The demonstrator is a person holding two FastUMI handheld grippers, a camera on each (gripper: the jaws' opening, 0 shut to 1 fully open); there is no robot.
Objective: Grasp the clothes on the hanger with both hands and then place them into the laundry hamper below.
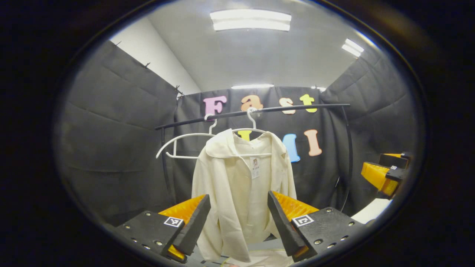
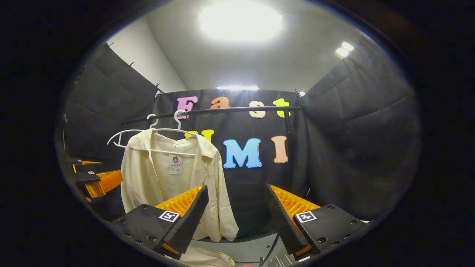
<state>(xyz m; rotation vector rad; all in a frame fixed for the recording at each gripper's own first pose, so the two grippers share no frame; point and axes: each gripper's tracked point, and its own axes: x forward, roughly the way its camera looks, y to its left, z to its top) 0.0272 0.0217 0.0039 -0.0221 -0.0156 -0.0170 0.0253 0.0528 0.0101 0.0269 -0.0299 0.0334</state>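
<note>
A cream shirt (image 1: 241, 189) hangs on a white hanger (image 1: 252, 128) from a black rail (image 1: 259, 110). In the left gripper view my left gripper (image 1: 239, 226) is open, well short of the shirt, with the garment framed between its fingers. The right gripper (image 1: 384, 172) shows at that view's right edge. In the right gripper view the same shirt (image 2: 170, 181) hangs left of centre, and my right gripper (image 2: 237, 218) is open and empty, aimed to the right of it. The left gripper (image 2: 94, 181) shows at that view's left edge. A pale hamper rim (image 2: 207, 256) peeks in below.
An empty white hanger (image 1: 178, 142) hangs on the rail left of the shirt. The rail's black upright (image 1: 349, 159) curves down at the right. A pale surface (image 1: 371, 211) sits low on the right. Black cloth walls close in on three sides.
</note>
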